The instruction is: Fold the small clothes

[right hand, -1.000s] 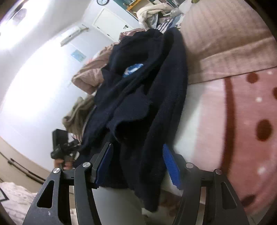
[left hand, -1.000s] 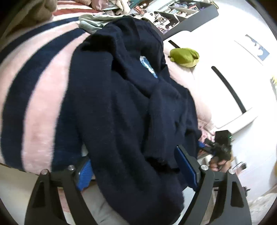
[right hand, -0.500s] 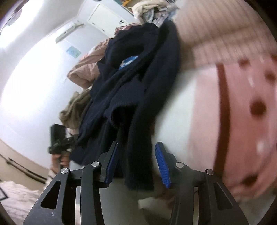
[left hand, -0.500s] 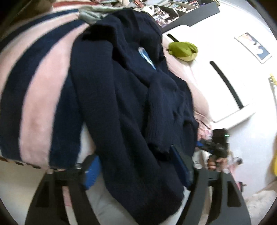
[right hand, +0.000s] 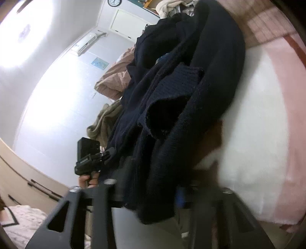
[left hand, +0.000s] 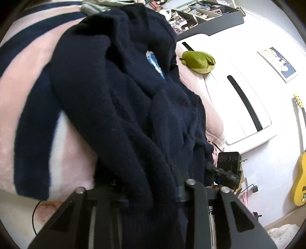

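- Left wrist view is filled by a dark navy knitted sweater (left hand: 122, 107), lying crumpled on a fluffy pink blanket with navy stripes (left hand: 24, 107); the knit runs from 12 o'clock down to the lower edge at 6 o'clock, and a small light blue label (left hand: 154, 64) shows near its middle, toward 1 o'clock.
- At 6 o'clock, the left gripper (left hand: 153, 193) has just been closing, and its black jaws are now clamped on the sweater's near hem, with the blue pads buried in the fabric.
- In the right wrist view, the same sweater (right hand: 191, 92) drapes from 12 o'clock to 6 o'clock, with a ribbed cuff or folded edge near the centre.
- The right gripper (right hand: 151, 193) has likewise just been closing; its jaws pinch a hanging fold of the knit at 6 o'clock, and only a sliver of blue pad shows.
- Each view catches the other gripper: at 4 o'clock in the left view and 8 o'clock in the right, where a hand (right hand: 87, 180) holds its grip.
- Further out in the left view, a green plush toy (left hand: 198, 61) sits at 1 o'clock on pale pink bedding, and a yellow guitar (left hand: 300, 178) leans against the wall at 4 o'clock.
- In the right view, a round wall clock (right hand: 114, 2) is at 12 o'clock.
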The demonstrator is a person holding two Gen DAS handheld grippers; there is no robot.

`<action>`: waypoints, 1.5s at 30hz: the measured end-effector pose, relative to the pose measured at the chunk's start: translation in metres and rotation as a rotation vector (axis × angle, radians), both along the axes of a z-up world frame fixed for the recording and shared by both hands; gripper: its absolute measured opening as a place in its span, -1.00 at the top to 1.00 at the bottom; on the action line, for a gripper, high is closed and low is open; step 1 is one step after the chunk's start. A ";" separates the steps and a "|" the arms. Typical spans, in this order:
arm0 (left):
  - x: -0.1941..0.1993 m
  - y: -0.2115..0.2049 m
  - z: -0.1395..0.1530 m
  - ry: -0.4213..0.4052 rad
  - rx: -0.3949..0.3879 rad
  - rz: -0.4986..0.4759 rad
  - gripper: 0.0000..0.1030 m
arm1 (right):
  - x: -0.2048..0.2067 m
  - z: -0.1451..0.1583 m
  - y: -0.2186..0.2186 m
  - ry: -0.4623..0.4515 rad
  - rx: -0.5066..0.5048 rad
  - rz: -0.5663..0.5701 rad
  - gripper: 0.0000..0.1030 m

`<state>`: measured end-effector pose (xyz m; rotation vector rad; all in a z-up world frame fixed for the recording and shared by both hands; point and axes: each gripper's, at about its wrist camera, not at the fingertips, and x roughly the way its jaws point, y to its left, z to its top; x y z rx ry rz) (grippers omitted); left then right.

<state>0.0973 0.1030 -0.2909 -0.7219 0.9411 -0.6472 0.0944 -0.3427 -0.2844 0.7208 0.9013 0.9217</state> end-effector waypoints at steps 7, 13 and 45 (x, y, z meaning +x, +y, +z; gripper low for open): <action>-0.018 0.013 0.037 -0.110 0.064 0.053 0.75 | -0.014 0.031 -0.010 -0.095 0.053 -0.055 0.84; -0.037 0.016 0.061 -0.164 0.056 0.071 0.78 | -0.035 0.061 -0.017 -0.162 0.061 -0.087 0.85; -0.100 0.049 0.174 -0.406 0.215 0.218 0.76 | -0.083 0.163 0.012 -0.451 -0.004 -0.064 0.86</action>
